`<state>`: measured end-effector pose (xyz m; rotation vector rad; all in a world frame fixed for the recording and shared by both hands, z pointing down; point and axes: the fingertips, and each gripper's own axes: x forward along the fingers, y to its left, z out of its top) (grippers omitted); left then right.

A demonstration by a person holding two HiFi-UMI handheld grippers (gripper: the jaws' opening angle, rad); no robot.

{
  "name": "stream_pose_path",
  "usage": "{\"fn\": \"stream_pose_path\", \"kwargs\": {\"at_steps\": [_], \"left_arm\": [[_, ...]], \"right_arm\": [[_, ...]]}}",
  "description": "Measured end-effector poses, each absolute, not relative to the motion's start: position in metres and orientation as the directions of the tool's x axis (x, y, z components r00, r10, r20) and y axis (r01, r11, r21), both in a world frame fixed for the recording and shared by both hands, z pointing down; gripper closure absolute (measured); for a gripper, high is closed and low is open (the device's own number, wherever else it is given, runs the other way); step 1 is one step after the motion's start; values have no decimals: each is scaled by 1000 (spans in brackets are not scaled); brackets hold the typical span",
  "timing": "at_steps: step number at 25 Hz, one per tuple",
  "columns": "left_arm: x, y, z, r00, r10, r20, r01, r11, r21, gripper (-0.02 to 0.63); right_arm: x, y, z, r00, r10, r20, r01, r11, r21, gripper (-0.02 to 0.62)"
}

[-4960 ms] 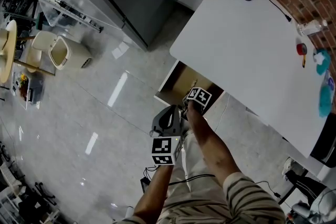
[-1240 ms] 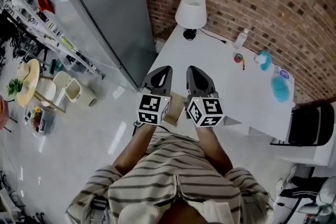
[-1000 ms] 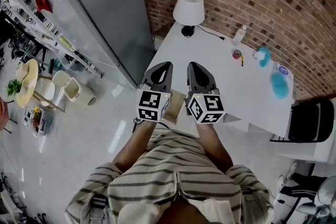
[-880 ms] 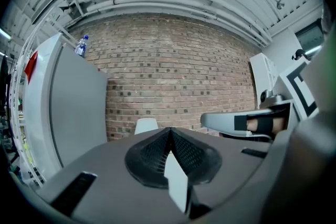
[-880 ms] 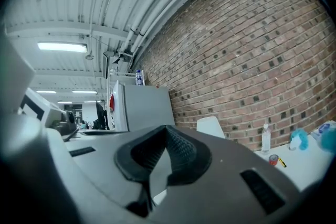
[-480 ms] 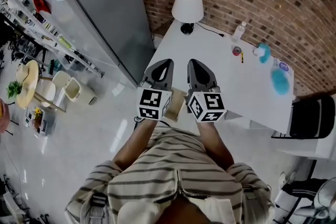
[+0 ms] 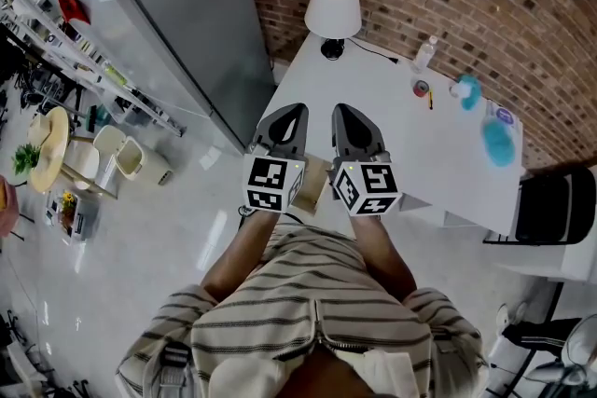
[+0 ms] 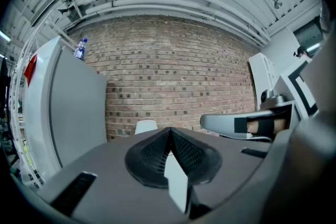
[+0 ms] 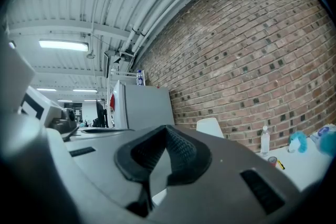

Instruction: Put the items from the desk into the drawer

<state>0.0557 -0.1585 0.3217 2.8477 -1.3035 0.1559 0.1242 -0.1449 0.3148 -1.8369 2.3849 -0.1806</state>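
The white desk (image 7: 373, 121) stands against the brick wall. At its far right lie a clear bottle (image 7: 424, 57), a red tape roll (image 7: 422, 90), a teal object (image 7: 466, 94) and a blue object (image 7: 497, 144). Part of the open drawer (image 7: 312, 185), tan inside, shows below the desk's near-left edge between my two grippers. I hold my left gripper (image 7: 290, 113) and right gripper (image 7: 344, 113) side by side at chest height, pointing toward the desk. Both are shut, with nothing between the jaws. In the right gripper view the bottle (image 9: 264, 139) and tape roll (image 9: 271, 160) show far off.
A white table lamp (image 7: 333, 8) with a black cord stands at the desk's far left corner. A tall grey refrigerator (image 7: 177, 23) is left of the desk. A black chair (image 7: 550, 219) sits at the right, with shelving (image 7: 56, 23) and bins (image 7: 121, 160) to the left.
Five seconds ago I was bent low with both grippers at the open drawer; now I stand back with them raised level. Over the last second they barely move.
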Motion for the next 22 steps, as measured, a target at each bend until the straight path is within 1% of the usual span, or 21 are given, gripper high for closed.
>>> {"fn": "stream_pose_path", "kwargs": {"at_steps": [22], "left_arm": [[66, -154, 324, 660, -746, 90, -747, -664, -33, 601]], "right_arm": [[134, -140, 320, -241, -970, -20, -955, 241, -172, 584]]}}
